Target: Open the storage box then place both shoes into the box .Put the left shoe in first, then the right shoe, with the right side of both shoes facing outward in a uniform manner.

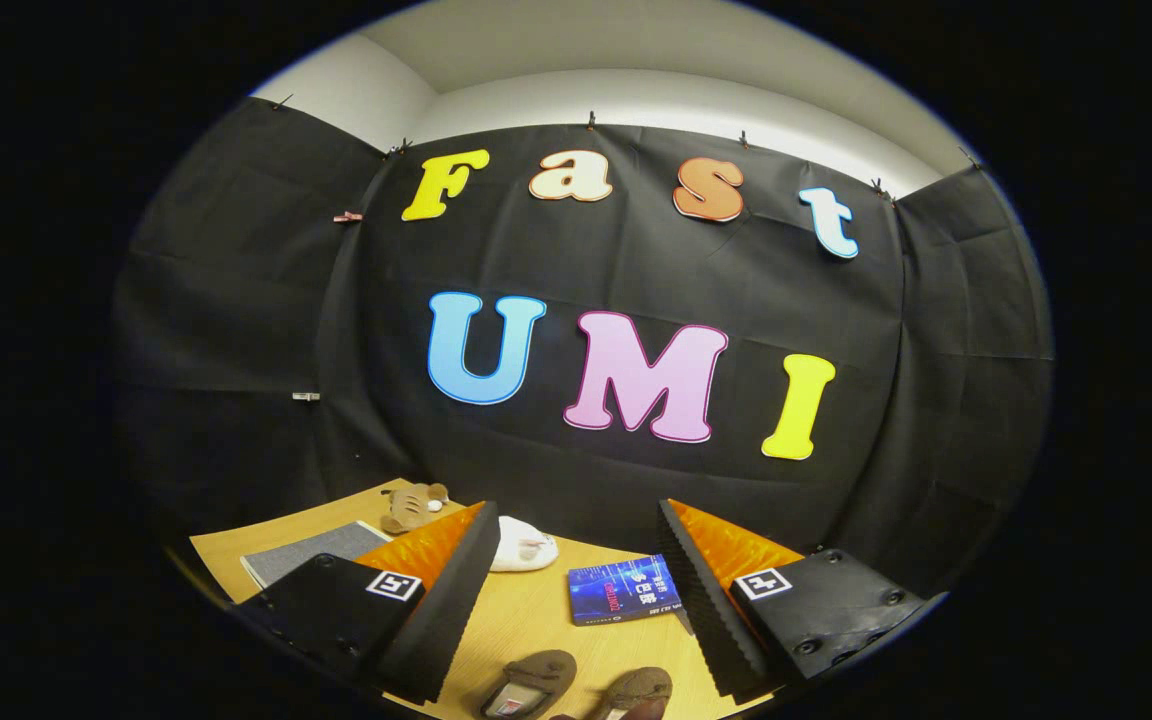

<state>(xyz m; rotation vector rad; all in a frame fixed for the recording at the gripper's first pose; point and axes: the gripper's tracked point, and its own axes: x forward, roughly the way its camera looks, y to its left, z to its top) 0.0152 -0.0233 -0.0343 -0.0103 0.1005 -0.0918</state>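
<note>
Spreading wide, the ribbed fingers [576, 590] frame two brown suede-like shoes [576, 688] on a wood-grain table [536, 620].

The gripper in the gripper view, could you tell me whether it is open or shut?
Open. The gripper has its two fingers spread wide apart, with bare wooden table and a blue book between them.

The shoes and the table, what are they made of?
The shoes between the open gripper's fingers look like soft brown suede or felt: dull and fuzzy, no shine. The table looks like light wood or wood-print board: smooth, with fine grain lines. I can't tell which.
</note>
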